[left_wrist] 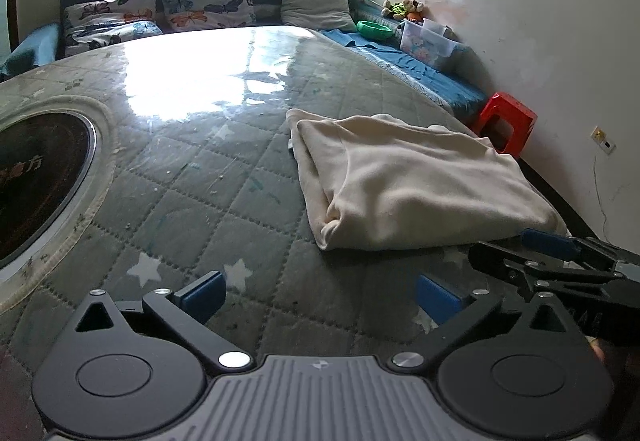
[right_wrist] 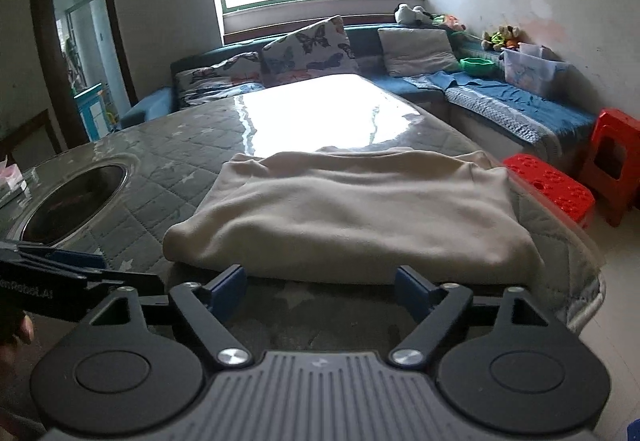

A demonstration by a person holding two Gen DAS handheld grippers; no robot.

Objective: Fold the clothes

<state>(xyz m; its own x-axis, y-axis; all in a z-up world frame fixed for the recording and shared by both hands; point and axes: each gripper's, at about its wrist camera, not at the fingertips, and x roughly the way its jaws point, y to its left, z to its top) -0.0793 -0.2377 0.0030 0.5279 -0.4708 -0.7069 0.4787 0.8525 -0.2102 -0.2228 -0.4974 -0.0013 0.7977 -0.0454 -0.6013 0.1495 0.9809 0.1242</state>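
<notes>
Both tools hover low with jaws spread wide and empty, the left tool (left_wrist: 320, 293) over bare quilted desk (left_wrist: 200, 177), the right tool (right_wrist: 320, 287) just before the soft cream garment (right_wrist: 352, 213) folded near the desk's right edge.

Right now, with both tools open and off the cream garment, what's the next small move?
Probably ease the right tool forward to pinch the near edge of the folded cream fleece garment: its jaws stand open just short of that edge, while the left tool sits off to the garment's left.
</notes>
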